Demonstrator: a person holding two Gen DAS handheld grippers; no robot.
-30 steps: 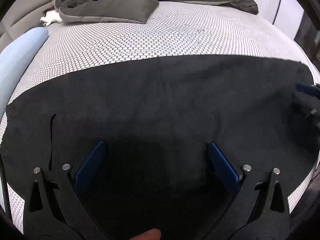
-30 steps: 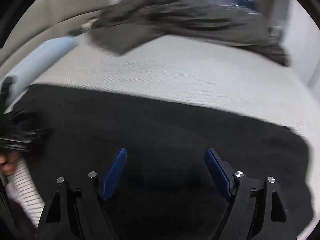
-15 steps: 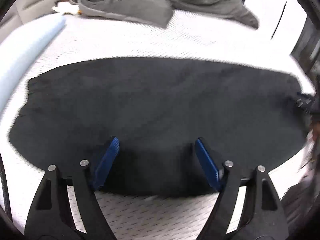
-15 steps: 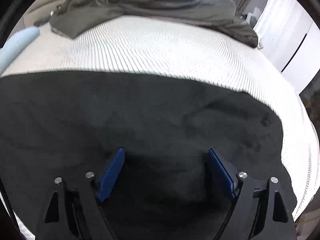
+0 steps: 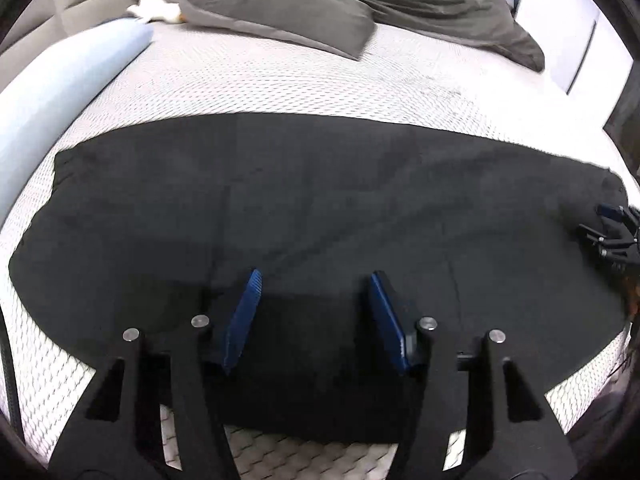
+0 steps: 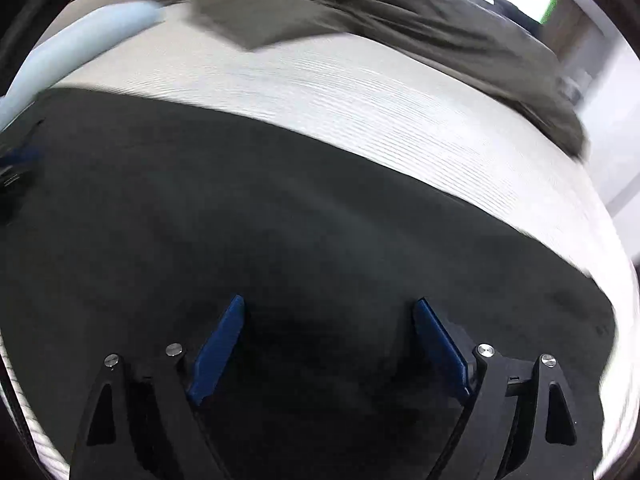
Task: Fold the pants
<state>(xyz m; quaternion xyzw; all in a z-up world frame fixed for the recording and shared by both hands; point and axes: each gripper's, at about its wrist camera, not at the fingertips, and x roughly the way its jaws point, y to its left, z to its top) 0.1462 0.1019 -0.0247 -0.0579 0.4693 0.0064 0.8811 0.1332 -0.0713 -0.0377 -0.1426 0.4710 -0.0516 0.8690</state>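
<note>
Black pants (image 5: 320, 200) lie spread flat across a white mattress (image 5: 280, 84); the right wrist view shows them too (image 6: 280, 220). My left gripper (image 5: 315, 276) hovers over the pants close to their near edge. Its jaws are closing, the blue pads (image 5: 240, 316) stand apart, and flat cloth lies under the gap without being pinched. My right gripper (image 6: 329, 300) is wide open above the pants' right part, with only flat cloth beneath it. In the left wrist view the right gripper (image 5: 612, 232) shows at the pants' right end. That picture is blurred.
A crumpled grey blanket (image 5: 340, 4) covers the far end of the mattress. A pale blue bolster (image 5: 60, 92) runs along the left side, with a small white item (image 5: 154, 10) beyond it. White cupboard doors (image 5: 576, 40) stand at the right.
The left gripper has drawn back toward the pants' near edge, and its jaws have narrowed markedly. The right wrist view has swung, and its jaws stand slightly wider.
</note>
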